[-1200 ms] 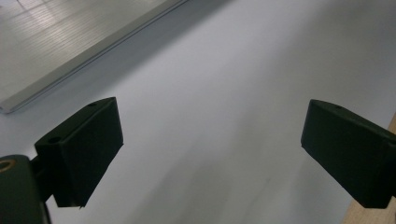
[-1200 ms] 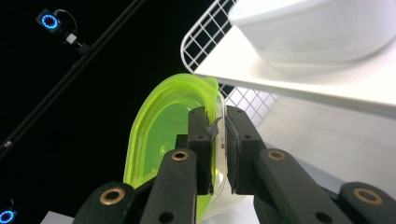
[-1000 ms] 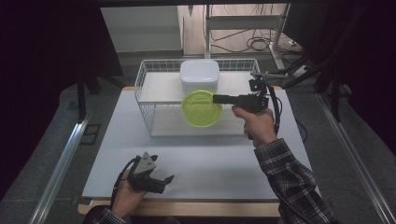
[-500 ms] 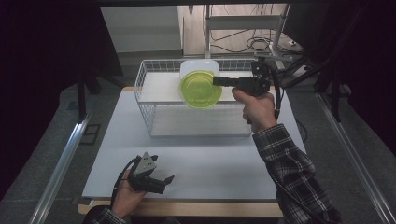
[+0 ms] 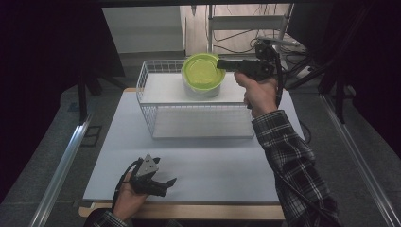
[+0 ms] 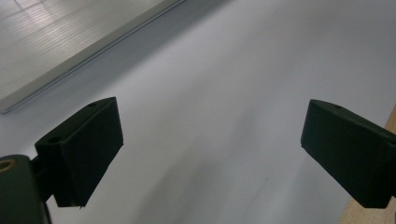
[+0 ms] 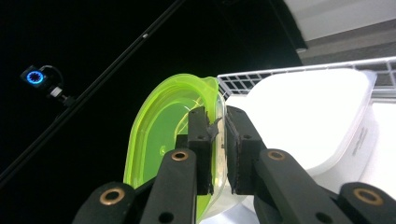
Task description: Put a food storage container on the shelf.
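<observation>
A lime-green lidded container (image 5: pixel 203 71) hangs in the air above the white wire basket (image 5: pixel 189 120), in front of a white tub (image 5: pixel 201 90) that stands in the basket's back part. My right gripper (image 5: pixel 221 64) is shut on the green container's (image 7: pixel 168 140) rim, its jaws (image 7: pixel 217 135) pinching the edge from the right. The white tub (image 7: pixel 313 121) lies just behind the green container. My left gripper (image 5: pixel 163 184) rests low near the table's front edge, open, with bare white tabletop (image 6: pixel 224 102) between its fingers.
The white board (image 5: pixel 213 165) covers the table, with a wooden strip along its front. A metal rail (image 5: pixel 61 165) runs along the left side. Cables and a shelf frame (image 5: pixel 246 23) stand behind the basket. Dark curtains close off both sides.
My right gripper has lifted the green container up out of the basket and toward the back. The left gripper has stayed put.
</observation>
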Tool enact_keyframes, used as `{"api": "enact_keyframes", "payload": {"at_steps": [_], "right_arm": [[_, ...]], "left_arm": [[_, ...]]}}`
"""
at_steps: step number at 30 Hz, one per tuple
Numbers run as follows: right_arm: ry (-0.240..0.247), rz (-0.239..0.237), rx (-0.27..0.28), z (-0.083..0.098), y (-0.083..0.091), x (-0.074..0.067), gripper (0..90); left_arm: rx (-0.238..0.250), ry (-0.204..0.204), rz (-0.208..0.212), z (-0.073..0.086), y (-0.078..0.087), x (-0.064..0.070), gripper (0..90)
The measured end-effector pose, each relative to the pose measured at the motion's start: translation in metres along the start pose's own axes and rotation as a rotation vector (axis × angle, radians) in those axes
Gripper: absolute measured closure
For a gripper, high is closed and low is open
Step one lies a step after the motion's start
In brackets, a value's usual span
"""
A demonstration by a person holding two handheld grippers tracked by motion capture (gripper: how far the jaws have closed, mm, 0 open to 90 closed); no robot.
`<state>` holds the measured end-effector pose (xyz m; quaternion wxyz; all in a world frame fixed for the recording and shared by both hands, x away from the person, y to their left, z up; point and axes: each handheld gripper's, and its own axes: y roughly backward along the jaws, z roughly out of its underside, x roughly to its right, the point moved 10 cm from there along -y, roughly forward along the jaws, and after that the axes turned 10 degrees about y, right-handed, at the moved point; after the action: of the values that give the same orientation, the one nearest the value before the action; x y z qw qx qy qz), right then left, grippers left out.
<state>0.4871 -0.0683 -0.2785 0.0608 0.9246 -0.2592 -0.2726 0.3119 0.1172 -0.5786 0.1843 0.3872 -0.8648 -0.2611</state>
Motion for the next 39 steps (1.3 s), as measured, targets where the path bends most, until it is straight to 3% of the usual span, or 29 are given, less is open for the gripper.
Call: {"api": "enact_keyframes", "payload": {"at_steps": [10, 19, 34, 39], "right_arm": [[-0.013, 0.066, 0.018, -0.018, -0.012, 0.01, 81.6], [-0.03, 0.139, 0.023, -0.024, -0.022, 0.027, 81.6], [-0.063, 0.171, 0.029, -0.025, -0.037, 0.042, 81.4], [-0.051, 0.183, 0.031, -0.025, -0.041, 0.045, 80.8]], "left_arm": [[-0.003, -0.008, -0.001, 0.0, 0.0, 0.001, 5.4], [-0.007, -0.014, 0.001, 0.001, -0.001, 0.001, 5.4], [-0.007, -0.019, 0.002, 0.001, -0.002, 0.002, 5.4], [-0.007, -0.019, 0.003, 0.001, -0.002, 0.002, 5.5]]}}
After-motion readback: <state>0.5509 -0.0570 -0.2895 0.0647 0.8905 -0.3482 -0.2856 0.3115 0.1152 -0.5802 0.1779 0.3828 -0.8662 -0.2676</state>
